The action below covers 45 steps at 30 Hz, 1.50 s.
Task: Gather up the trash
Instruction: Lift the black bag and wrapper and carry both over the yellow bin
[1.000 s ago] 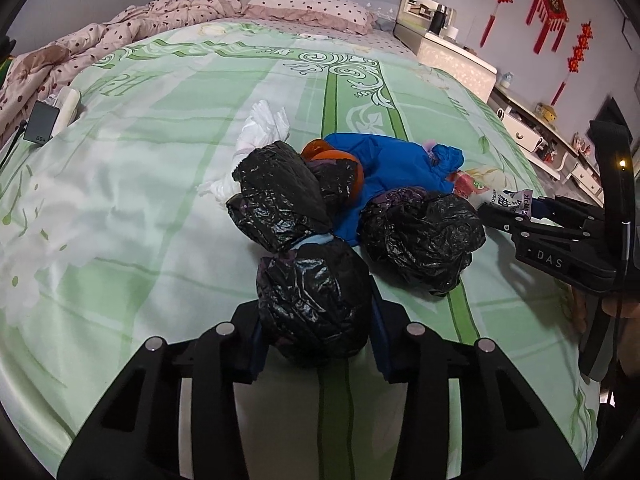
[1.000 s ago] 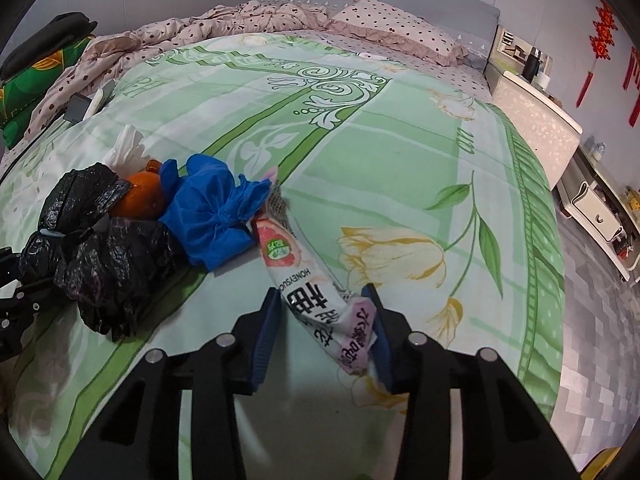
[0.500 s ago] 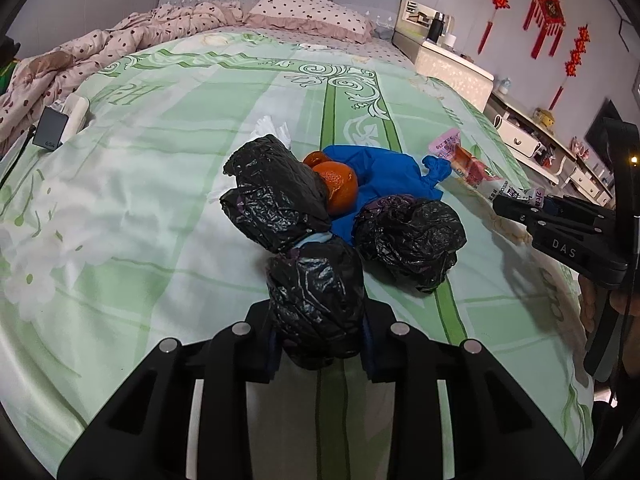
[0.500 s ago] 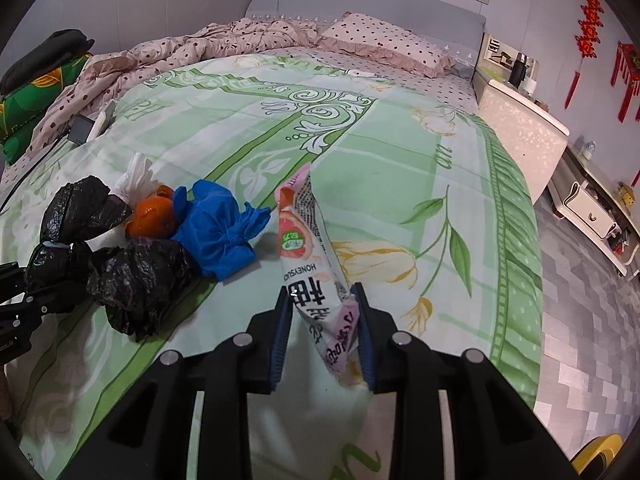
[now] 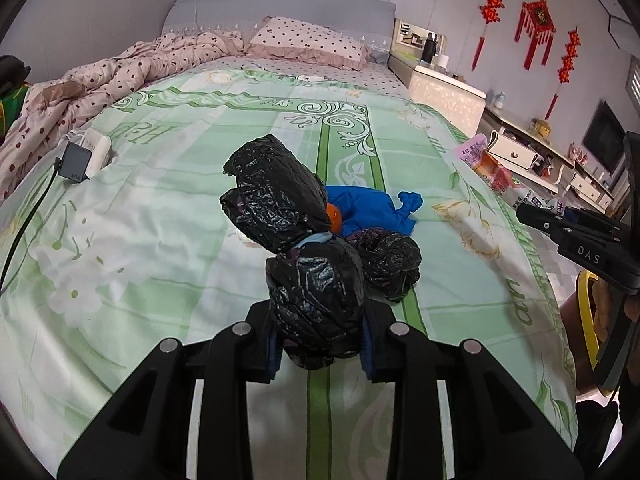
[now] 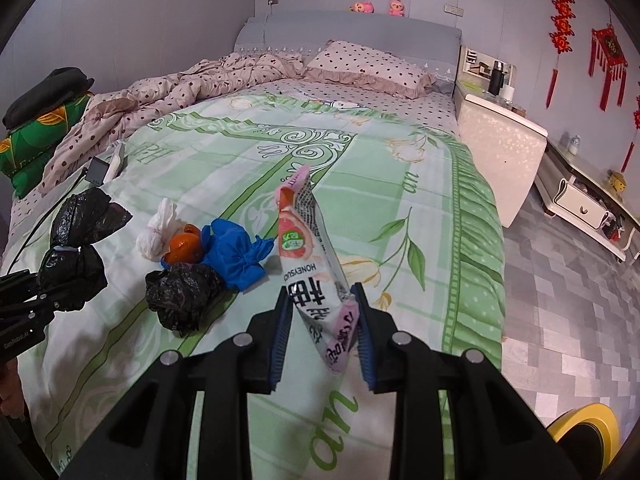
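My left gripper (image 5: 318, 350) is shut on a knotted black plastic bag (image 5: 316, 296), lifted off the green bedspread (image 5: 160, 240); the bag's upper lobe (image 5: 276, 200) sticks up past the knot. My right gripper (image 6: 322, 340) is shut on a pink and white snack wrapper (image 6: 308, 260), held upright above the bed. On the bedspread lie a second black bag (image 6: 180, 292), a blue bag (image 6: 234, 256), an orange bag (image 6: 184, 246) and a white tissue wad (image 6: 158, 232). The right gripper (image 5: 540, 216) with the wrapper (image 5: 496, 168) shows at the right edge of the left wrist view.
A grey charger with cable (image 5: 74, 164) lies at the bed's left side beside a dotted pink duvet (image 5: 120, 80). Pillow (image 6: 368, 66) at the head. White nightstand (image 6: 500, 144) and low cabinet (image 6: 580, 200) stand right of the bed. A yellow object (image 6: 588, 428) sits on the floor.
Both grippers closed a little tighter and rose from the bed, lifting the black bag and the wrapper clear of the pile. The views pulled back and tilted up.
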Each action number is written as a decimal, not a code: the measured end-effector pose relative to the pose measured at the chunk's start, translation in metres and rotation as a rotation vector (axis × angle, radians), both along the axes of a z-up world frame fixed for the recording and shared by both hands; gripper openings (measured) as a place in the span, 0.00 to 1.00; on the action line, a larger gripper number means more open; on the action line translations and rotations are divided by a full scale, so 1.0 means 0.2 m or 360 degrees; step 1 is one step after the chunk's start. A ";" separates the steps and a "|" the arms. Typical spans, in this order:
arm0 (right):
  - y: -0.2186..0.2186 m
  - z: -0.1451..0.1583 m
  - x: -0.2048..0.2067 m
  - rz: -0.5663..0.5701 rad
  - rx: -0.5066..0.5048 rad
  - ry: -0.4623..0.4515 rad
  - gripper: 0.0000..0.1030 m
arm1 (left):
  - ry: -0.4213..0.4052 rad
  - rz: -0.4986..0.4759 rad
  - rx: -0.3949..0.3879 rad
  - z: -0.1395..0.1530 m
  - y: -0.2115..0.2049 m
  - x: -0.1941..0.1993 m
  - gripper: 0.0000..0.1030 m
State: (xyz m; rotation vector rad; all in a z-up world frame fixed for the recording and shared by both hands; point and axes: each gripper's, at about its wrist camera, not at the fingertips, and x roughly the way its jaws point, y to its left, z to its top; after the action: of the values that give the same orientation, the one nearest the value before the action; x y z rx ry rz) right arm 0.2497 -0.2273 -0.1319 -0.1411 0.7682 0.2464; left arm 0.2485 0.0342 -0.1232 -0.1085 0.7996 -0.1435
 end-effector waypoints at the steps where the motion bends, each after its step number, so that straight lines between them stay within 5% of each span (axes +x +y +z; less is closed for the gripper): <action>1: -0.01 0.02 -0.02 -0.0005 0.0010 -0.0007 0.27 | -0.0009 0.0000 0.0002 0.02 0.00 -0.01 0.28; 21: -0.35 0.48 -0.44 -0.0211 0.0093 -0.0275 0.27 | -0.0245 -0.0134 0.0029 0.44 -0.34 -0.25 0.28; 45: -0.98 0.83 -0.88 -0.0568 0.0115 -0.0476 0.27 | -0.0464 -0.0548 0.0024 0.84 -1.13 -0.45 0.28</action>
State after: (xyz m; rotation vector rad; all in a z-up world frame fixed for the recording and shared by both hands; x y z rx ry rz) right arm 0.0746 -0.4234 0.0347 0.0288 0.4747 -0.0858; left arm 0.1587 -0.1914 0.0447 0.0649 0.5221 -0.4684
